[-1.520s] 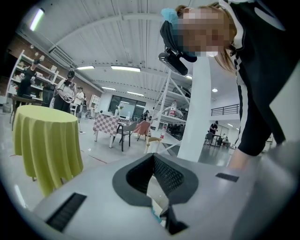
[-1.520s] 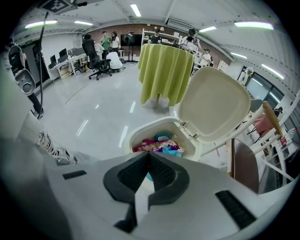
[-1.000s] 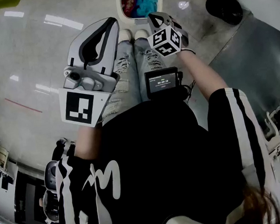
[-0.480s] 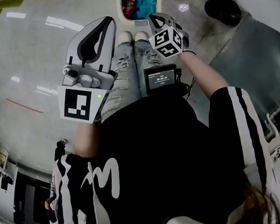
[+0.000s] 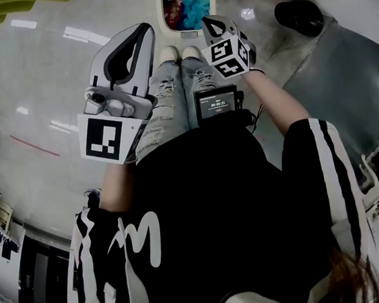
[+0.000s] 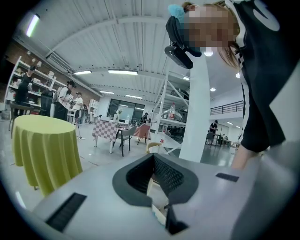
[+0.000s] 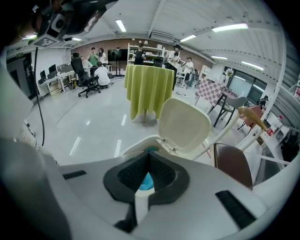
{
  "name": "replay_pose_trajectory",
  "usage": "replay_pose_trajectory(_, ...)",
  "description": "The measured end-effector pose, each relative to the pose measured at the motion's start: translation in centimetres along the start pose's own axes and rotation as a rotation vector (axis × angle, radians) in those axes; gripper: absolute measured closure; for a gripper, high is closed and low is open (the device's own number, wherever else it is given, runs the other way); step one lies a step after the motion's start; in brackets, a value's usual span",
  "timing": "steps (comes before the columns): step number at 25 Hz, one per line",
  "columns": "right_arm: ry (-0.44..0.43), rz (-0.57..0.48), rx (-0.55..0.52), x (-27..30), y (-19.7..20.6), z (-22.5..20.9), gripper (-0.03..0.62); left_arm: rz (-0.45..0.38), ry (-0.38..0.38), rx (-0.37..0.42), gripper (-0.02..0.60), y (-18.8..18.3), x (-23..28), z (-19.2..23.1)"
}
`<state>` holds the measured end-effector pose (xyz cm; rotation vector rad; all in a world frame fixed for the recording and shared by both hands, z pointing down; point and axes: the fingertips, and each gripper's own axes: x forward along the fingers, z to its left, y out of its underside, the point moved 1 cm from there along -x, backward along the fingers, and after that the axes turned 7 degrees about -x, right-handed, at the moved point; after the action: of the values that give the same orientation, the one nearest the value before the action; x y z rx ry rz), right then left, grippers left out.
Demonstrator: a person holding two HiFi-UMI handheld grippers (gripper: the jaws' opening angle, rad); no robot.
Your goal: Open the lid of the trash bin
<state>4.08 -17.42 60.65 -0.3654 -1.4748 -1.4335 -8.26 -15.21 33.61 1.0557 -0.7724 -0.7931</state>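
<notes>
Standing open at 12 o'clock in the head view, the bin (image 5: 182, 30) shows blue and red stuff inside, just beyond the person's white shoes (image 5: 169, 52). In the right gripper view its cream lid (image 7: 185, 124) is tipped up and back on its hinge, at about 1 o'clock from the jaw tips. The right gripper (image 7: 149, 153) points at the bin. Its jaws are pressed together at the tips with nothing pinched, and blue contents show through the gap behind them. In the head view it sits at 1 o'clock, near the bin's rim, though contact cannot be judged. The left gripper (image 6: 153, 153) is at 10 o'clock in the head view, over the bare floor and well apart from the bin. Its jaws also meet at the tips and hold nothing. A small screen (image 5: 217, 105) sits at the person's waist, at 6 o'clock from the right gripper. Beyond the lid, at 12 o'clock in the right gripper view, stands a table (image 7: 149, 89) under a yellow-green cloth. A brown chair (image 7: 233, 164) is at 3 o'clock.
</notes>
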Motion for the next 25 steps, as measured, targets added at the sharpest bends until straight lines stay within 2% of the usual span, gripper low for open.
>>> replay_pose_trajectory(11,0.047,-0.045,0.07,-2.6,-1.8,-2.0,0.589,-0.007,0.001,-0.004,0.574,-0.8,0.1,-0.7)
replay_pose_trajectory(25,0.113,-0.154,0.149,-6.2,-5.3,-3.5,0.589,-0.011,0.001,0.013,0.574,-2.0,0.0,-1.4)
